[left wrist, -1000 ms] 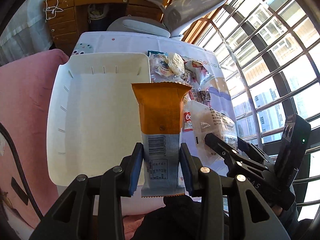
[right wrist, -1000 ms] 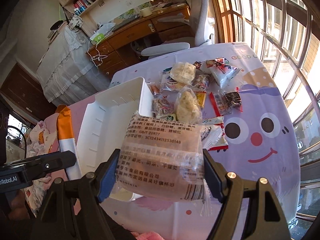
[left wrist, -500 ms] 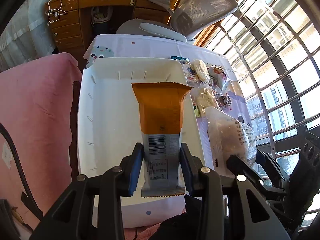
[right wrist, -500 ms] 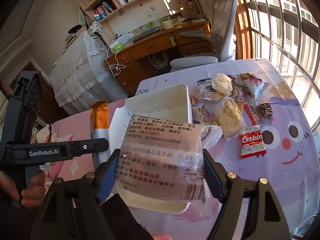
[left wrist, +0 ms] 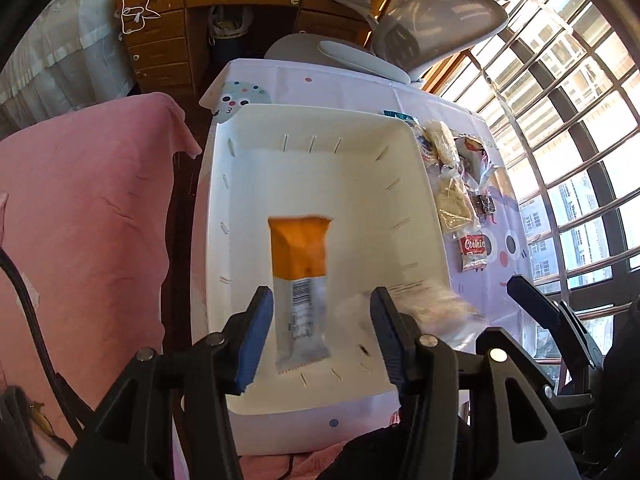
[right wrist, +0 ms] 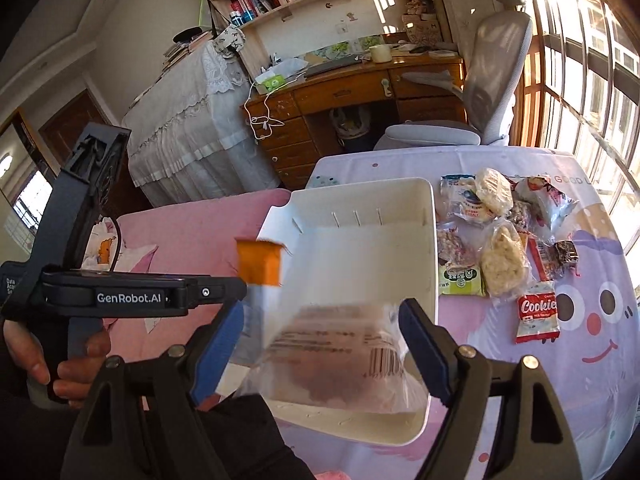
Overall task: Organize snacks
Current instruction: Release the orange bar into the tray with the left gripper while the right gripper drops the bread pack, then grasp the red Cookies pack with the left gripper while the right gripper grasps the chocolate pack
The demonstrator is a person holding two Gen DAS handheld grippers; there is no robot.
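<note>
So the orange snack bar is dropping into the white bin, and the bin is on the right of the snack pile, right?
Not quite. The orange snack bar is dropping into the white bin, but the right wrist view shows the bin left of the snack pile.

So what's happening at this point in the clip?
A person is sorting snacks into a white bin with two hand-held grippers. The left hand-held gripper has just opened, and the orange-and-silver bar hangs free between its pads above the bin floor. The right hand-held gripper has let go too: its clear cake packet is blurred, slipping toward the bin. More snacks wait on the tablecloth.
</note>
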